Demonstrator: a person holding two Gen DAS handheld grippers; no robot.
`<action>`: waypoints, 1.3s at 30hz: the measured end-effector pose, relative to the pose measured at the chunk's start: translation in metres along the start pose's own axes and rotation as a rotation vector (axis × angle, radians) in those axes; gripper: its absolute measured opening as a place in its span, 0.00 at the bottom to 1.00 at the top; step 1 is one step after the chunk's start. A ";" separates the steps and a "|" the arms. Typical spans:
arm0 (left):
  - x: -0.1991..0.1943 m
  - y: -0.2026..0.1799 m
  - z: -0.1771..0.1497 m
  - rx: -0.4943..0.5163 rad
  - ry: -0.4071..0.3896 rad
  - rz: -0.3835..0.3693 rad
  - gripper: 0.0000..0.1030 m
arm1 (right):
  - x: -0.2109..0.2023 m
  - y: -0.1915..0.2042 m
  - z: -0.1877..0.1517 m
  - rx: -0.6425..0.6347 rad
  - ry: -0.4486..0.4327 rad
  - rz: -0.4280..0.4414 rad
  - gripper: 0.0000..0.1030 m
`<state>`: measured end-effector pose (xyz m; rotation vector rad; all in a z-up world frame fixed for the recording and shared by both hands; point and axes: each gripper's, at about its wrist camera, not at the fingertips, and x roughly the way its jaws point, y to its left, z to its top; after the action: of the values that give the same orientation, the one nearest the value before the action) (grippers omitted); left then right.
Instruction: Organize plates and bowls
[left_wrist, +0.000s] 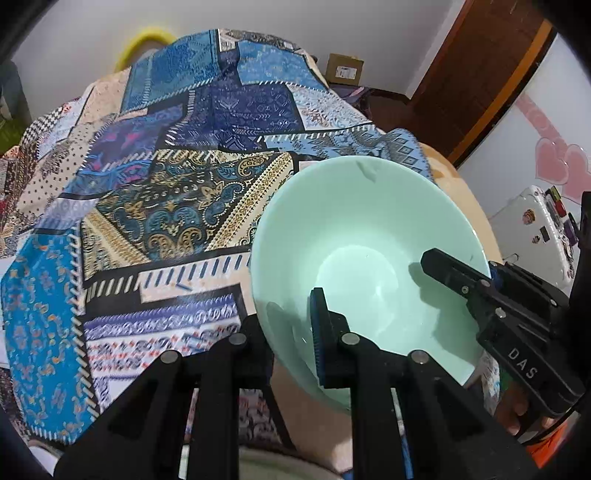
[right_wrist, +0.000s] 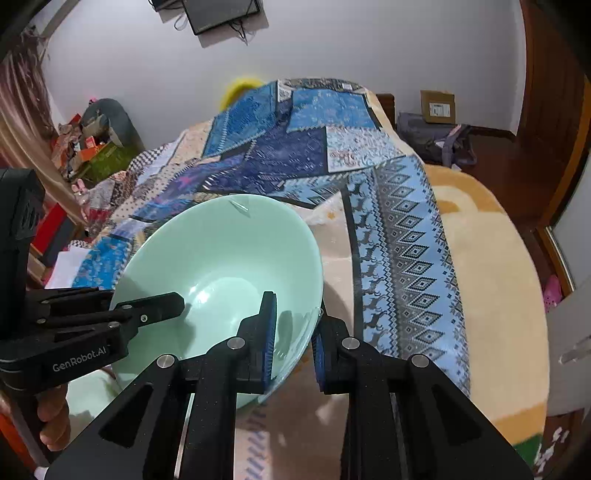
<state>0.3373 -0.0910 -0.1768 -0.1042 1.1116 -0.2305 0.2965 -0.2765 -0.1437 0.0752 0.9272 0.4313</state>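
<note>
right claw (right_wrist: 293, 345) — straddles bowl (right_wrist: 221, 251) rim | left claw (right_wrist: 177, 304) inside

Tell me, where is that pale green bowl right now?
The green bowl sits between both hand-held grippers above the patchwork cloth: the left hand-held gripper and the right hand-held gripper each straddle its near rim, on opposite sides.

White letters "DAS" run along the black body of the right claw (left_wrist: 436, 271), at the lower right of the left wrist view. "GenRobot.AI" is printed in white on the black body of the left claw (right_wrist: 177, 304), at the lower left of the right wrist view. The label on the cardboard box (right_wrist: 437, 107), upper right, is too small to read.
</note>
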 end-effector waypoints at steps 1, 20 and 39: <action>-0.007 -0.001 -0.003 0.005 -0.004 0.000 0.16 | -0.005 0.003 0.000 0.000 -0.006 0.003 0.16; -0.117 0.012 -0.069 0.007 -0.084 0.020 0.16 | -0.072 0.071 -0.025 -0.052 -0.089 0.050 0.16; -0.199 0.089 -0.142 -0.109 -0.157 0.100 0.16 | -0.078 0.168 -0.050 -0.151 -0.098 0.165 0.16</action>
<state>0.1373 0.0468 -0.0833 -0.1607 0.9704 -0.0709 0.1608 -0.1603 -0.0735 0.0346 0.7924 0.6446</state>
